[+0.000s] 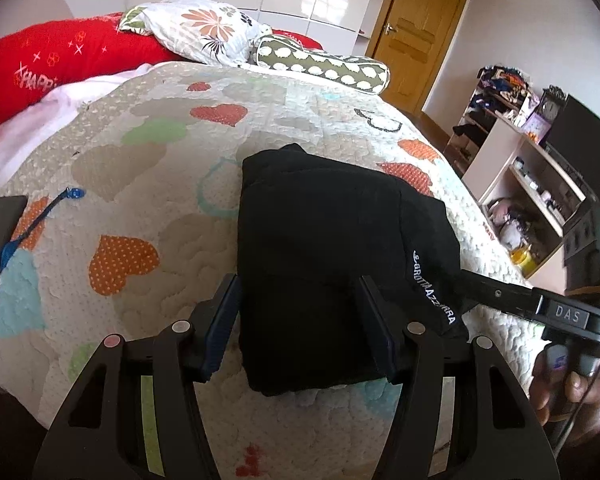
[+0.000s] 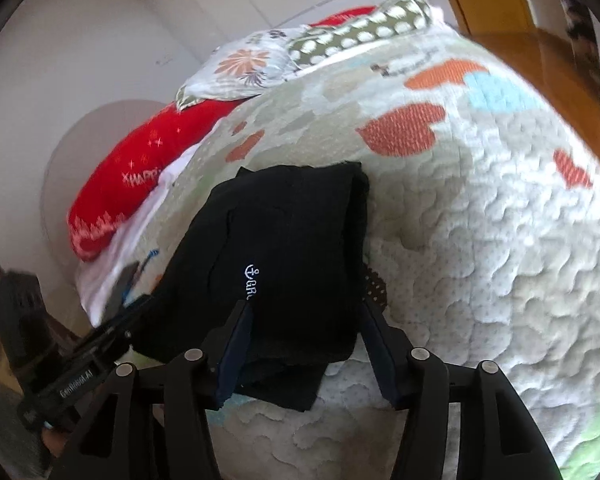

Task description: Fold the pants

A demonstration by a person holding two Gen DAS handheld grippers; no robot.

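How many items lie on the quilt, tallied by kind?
Folded black pants: 1
Pillows, namely red, floral, green-and-white: 3
Dark phone: 1
Blue strap: 1
Total: 6

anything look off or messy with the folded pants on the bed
Slightly. The black pants are folded into a compact bundle on the quilt, but in the right wrist view one layer sticks out unevenly at the near edge. Both claws are open around the bundle.
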